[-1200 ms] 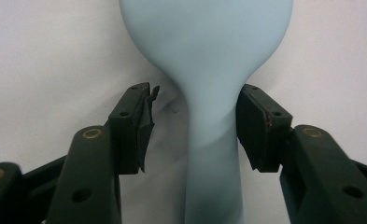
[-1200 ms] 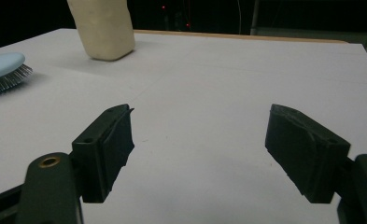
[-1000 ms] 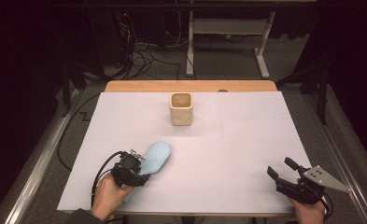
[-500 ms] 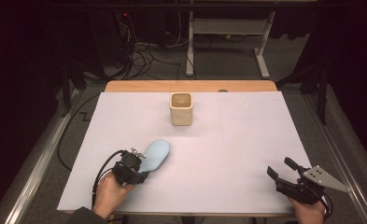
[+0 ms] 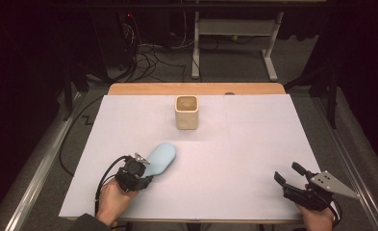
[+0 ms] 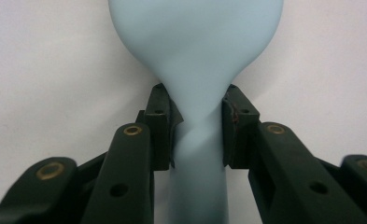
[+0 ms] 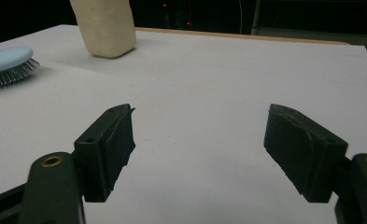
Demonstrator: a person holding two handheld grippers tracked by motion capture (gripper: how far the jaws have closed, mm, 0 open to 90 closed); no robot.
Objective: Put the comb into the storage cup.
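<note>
Item: pale blue hairbrush [image 5: 160,159], bristles down; my left gripper [image 6: 197,126], jaws just closing, clamps its handle for lifting; my right gripper [image 7: 200,149] idle, agape.

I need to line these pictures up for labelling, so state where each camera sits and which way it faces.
High view: above the near edge, facing forward and down on the table; both hands, left hand-held gripper and right hand-held gripper.
Left gripper view: on that gripper, along jaws that have just been closing onto the hairbrush handle.
Right gripper view: on that gripper, low across the table; open jaws.
Shared: brush and beige cup in high and right gripper views.
</note>
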